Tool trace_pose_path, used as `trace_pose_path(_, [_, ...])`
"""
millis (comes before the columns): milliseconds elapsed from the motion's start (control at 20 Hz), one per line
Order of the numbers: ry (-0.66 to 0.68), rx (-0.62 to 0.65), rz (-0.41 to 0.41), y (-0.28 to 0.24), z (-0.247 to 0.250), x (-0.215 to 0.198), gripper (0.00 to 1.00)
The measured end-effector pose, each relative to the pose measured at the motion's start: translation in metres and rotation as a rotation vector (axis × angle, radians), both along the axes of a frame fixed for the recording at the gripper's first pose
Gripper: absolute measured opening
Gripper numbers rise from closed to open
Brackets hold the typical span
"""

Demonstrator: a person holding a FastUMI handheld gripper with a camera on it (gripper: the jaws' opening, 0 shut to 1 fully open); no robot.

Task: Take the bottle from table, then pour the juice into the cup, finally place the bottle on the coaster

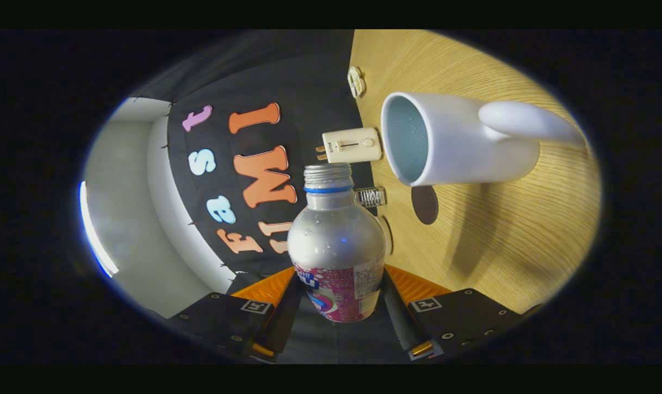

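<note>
Gripper view: the whole scene is rolled onto its side, so the wooden table [489, 241] rises like a wall beside the fingers and the booth's black cloth wall stands opposite it. The gripper [339, 306] is clamped on the bottle [335, 246]: both fingers press against its labelled lower body, one on each side. The bottle's silver shoulder and neck reach forward from the fingers, with a blue ring under the threaded mouth; the cap is off.

Just beyond the bottle's mouth and a little toward the table is the white cup [451, 139]. Its open rim faces the bottle's side, its pale blue inside shows, and its handle points away from the bottle. The mouth of the bottle is near the cup's rim but not over it, and no juice is seen between them.

The dark round coaster [424, 204] lies flat on the table just below the cup, between cup and bottle. Between the bottle's mouth and the cup's rim a cream plug adapter [353, 145] sits at the table's edge. A small clear ribbed object [370, 196] lies beside the bottle's neck, and a small pale fitting [356, 81] sits farther along the table's edge.
</note>
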State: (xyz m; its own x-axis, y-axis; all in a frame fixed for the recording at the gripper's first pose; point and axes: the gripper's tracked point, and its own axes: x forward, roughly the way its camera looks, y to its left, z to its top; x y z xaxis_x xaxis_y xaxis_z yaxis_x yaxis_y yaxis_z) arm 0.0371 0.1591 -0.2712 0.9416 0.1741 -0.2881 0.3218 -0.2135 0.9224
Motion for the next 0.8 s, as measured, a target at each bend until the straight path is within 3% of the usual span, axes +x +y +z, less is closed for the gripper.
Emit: trace_pose_path(800, [-0.049,0.167,-0.069,0.002,0.027,0.008,0.77])
